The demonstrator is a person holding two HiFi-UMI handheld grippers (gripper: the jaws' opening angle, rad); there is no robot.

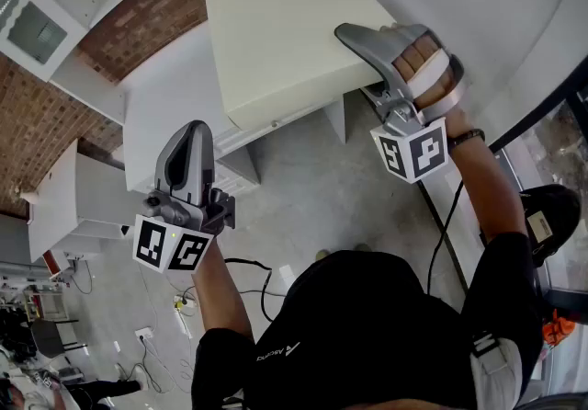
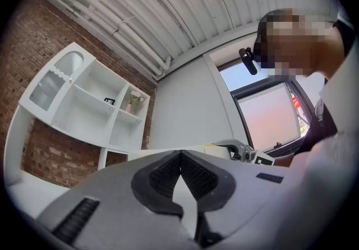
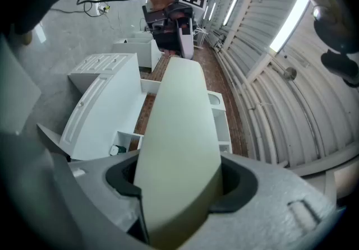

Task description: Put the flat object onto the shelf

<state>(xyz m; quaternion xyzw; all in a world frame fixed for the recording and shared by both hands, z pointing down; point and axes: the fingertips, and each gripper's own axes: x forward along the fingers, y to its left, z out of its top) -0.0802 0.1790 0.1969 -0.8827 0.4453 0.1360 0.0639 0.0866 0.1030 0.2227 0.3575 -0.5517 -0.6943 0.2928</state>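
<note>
Carrying step in hand. The right tool [image 1: 354,36] is clamped on one edge of the flat cream board [image 1: 276,31], held above the white shelf unit [image 1: 170,109]. The left tool [image 1: 191,134] has its jaws together, empty. Next, judged: level the board and lower it onto a shelf.

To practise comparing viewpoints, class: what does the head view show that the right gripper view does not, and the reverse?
Only the head view: the right gripper seen from outside, its marker cube, and the person's hand in its handle.
Only the right gripper view: the dark fingers clamped on the edge of the cream flat panel, and the ribbed ceiling with strip lights.
Both: that panel, the left gripper and the white low cabinet.
</note>
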